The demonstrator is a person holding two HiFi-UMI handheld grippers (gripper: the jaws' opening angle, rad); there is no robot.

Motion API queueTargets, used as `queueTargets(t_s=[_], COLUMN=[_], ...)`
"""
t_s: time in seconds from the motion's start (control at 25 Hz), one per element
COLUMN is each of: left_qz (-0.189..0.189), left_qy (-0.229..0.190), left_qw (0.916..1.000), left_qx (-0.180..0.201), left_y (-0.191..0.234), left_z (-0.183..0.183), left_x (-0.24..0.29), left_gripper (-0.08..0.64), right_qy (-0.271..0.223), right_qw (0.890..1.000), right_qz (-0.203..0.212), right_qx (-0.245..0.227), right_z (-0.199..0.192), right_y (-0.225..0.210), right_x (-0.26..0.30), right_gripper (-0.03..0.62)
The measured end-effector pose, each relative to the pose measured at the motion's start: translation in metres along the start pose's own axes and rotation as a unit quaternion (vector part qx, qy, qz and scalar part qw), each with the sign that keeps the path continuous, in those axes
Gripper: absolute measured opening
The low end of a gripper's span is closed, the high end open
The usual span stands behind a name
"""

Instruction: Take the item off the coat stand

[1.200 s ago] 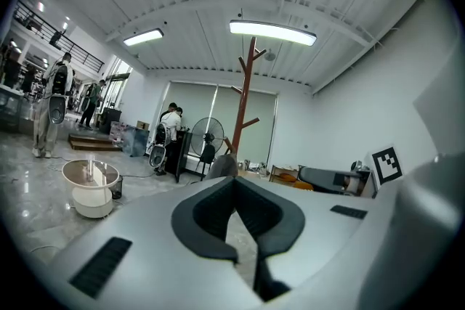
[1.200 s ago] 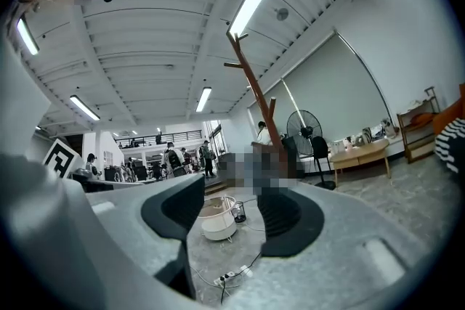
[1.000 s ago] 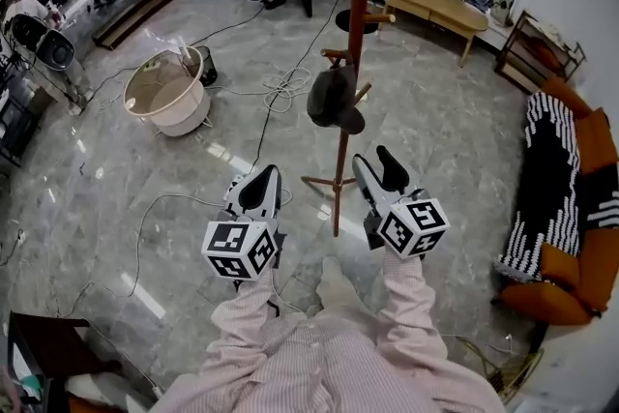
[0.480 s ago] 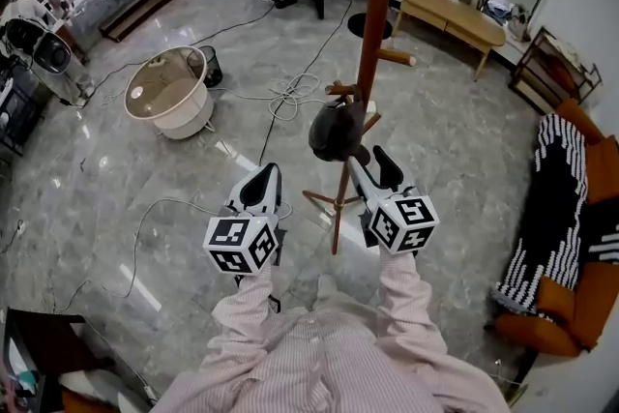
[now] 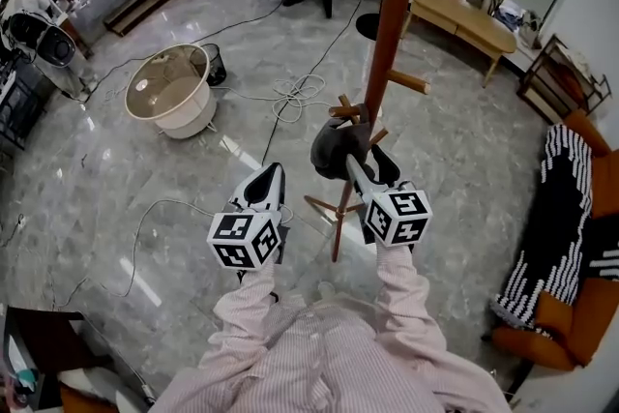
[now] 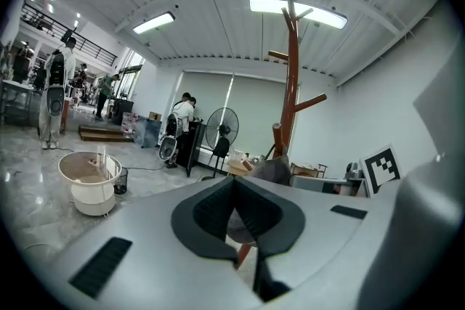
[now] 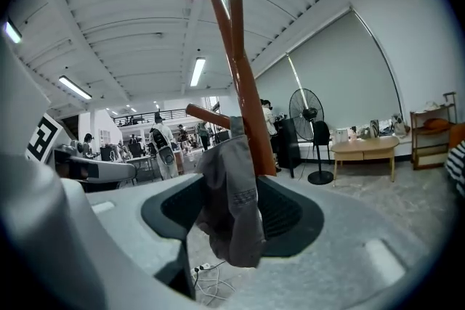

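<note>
Directly ahead of right gripper (image 5: 371,165), grey cap (image 5: 334,150) hangs long-axis down from coat stand (image 5: 392,34), between parted jaws, unclamped; left gripper (image 5: 266,181) closed, empty, farther.

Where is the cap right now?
In the head view the cap hangs mid-frame, low on the coat stand, just ahead of the right gripper, whose open jaws stand either side of it.

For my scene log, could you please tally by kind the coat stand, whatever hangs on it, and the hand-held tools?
coat stand: 1
grey cap, hanging on the stand: 1
tools: 2, the left tool and the right tool
Total: 4
</note>
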State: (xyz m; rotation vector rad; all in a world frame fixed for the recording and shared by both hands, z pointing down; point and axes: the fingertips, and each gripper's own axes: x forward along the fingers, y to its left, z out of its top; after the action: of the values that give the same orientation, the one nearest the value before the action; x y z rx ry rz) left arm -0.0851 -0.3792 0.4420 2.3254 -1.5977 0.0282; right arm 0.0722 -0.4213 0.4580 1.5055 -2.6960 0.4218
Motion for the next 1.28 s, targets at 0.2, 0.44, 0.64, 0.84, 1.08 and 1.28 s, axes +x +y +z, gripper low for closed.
queueTargets(t_s=[0.2,0.44,0.64,0.84,1.08,1.28], left_qz=[-0.011,-0.03,-0.04,-0.045,-0.044,-0.047], left_qy=[0.017,0.034,0.038,0.039,0.033,0.026], left_qw=[0.9998,0.999,0.9985,0.9982,0.9985,0.9986], left_qx=[-0.003,-0.001,-0.003,-0.003,-0.003,-0.003], left_y=[0.011,0.018,0.019,0.02,0.023,0.026], left_z=[0.001,-0.002,-0.004,-0.003,0.001,0.005], left_x=[0.018,0.033,0.041,0.044,0.039,0.036], left_gripper=[0.002,0.002,0.002,0.002,0.002,0.002], right_qy=[0.021,0.035,0.046,0.045,0.036,0.027], right_qw=[1.0,0.999,0.997,0.997,0.998,0.998], right_qz=[-0.009,-0.04,-0.06,-0.061,-0.054,-0.05], right_qx=[0.004,0.001,-0.021,-0.018,-0.015,-0.025], right_z=[-0.004,-0.007,-0.009,-0.008,0.0,0.007], right_y=[-0.002,-0.007,-0.013,-0.015,-0.008,0.0], right_x=[0.022,0.031,0.03,0.029,0.023,0.021], right_gripper=[0.212,0.207,0.079,0.031,0.026,0.025])
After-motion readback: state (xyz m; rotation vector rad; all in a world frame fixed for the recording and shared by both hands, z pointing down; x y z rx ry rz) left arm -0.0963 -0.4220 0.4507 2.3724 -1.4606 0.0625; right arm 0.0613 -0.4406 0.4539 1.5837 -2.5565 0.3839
